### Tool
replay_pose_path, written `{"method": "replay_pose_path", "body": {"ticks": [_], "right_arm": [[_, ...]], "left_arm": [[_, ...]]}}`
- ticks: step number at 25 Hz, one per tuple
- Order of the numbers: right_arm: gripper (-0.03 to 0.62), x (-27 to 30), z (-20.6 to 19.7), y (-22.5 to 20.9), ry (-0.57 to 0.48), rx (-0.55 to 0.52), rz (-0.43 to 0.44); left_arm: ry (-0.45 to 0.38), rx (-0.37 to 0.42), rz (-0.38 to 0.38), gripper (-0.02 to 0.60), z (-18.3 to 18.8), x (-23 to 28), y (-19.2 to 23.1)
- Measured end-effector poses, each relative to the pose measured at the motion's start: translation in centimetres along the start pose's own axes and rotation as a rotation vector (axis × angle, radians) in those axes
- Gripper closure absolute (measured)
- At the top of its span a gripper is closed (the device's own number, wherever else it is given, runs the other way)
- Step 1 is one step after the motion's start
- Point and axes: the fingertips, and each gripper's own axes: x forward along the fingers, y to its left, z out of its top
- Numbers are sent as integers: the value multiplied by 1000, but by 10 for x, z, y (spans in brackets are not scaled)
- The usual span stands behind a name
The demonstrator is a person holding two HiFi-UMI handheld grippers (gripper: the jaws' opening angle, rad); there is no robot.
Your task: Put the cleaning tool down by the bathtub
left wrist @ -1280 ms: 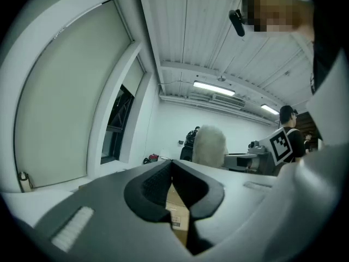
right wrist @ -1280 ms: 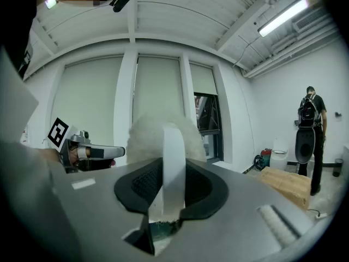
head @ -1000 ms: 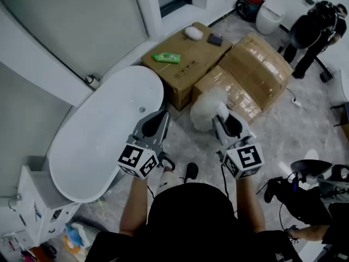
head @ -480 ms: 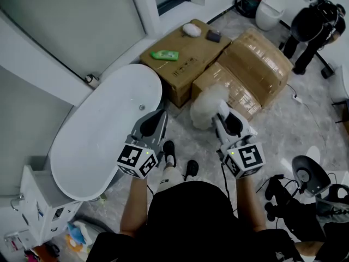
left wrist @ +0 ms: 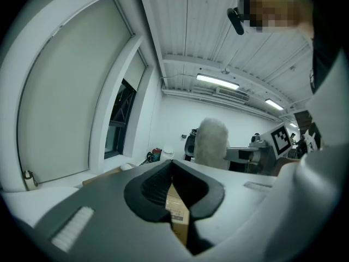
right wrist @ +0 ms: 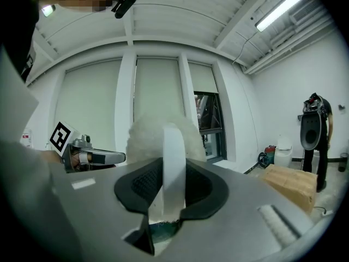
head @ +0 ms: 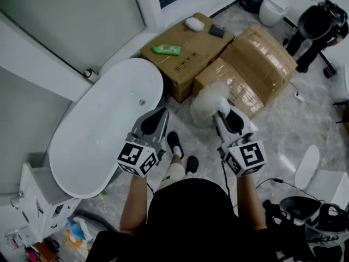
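Note:
The cleaning tool is a fluffy white duster (head: 205, 105) on a white handle (right wrist: 174, 162). My right gripper (head: 224, 113) is shut on that handle, and the fluffy head (right wrist: 158, 138) stands just beyond the jaws, over the floor in front of the boxes. The white oval bathtub (head: 103, 130) lies at the left along the wall. Near the tub's right rim, above it, my left gripper (head: 156, 119) is shut with nothing held; only a thin slit shows between its jaws (left wrist: 173, 171). The left gripper view shows the duster (left wrist: 211, 141) off to its right.
Two cardboard boxes (head: 188, 56) (head: 256, 70) stand past the tub's far end; a green bottle (head: 167, 49) and small items lie on the nearer one. A white cabinet (head: 32, 201) sits at the tub's near end. My feet (head: 175, 144) stand on marble floor. Black equipment (head: 319, 23) is at far right.
Both grippers keep their pose and grip. My foot has stepped forward between them, and the whole view has shifted slightly toward the tub and boxes.

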Motion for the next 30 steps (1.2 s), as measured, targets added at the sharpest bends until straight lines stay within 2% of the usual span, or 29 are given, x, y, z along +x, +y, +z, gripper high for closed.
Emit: {"method": "replay_pose_path", "body": {"ticks": [8, 22, 30], "right_arm": [[499, 44, 2, -18, 37, -14, -14], [499, 151, 37, -64, 30, -15, -53], [499, 209, 38, -71, 47, -6, -69]], "left_arm": [[12, -19, -30, 583, 1, 37, 36], [-1, -11, -54, 583, 40, 113, 126], [11, -6, -68, 583, 53, 139, 176]]}}
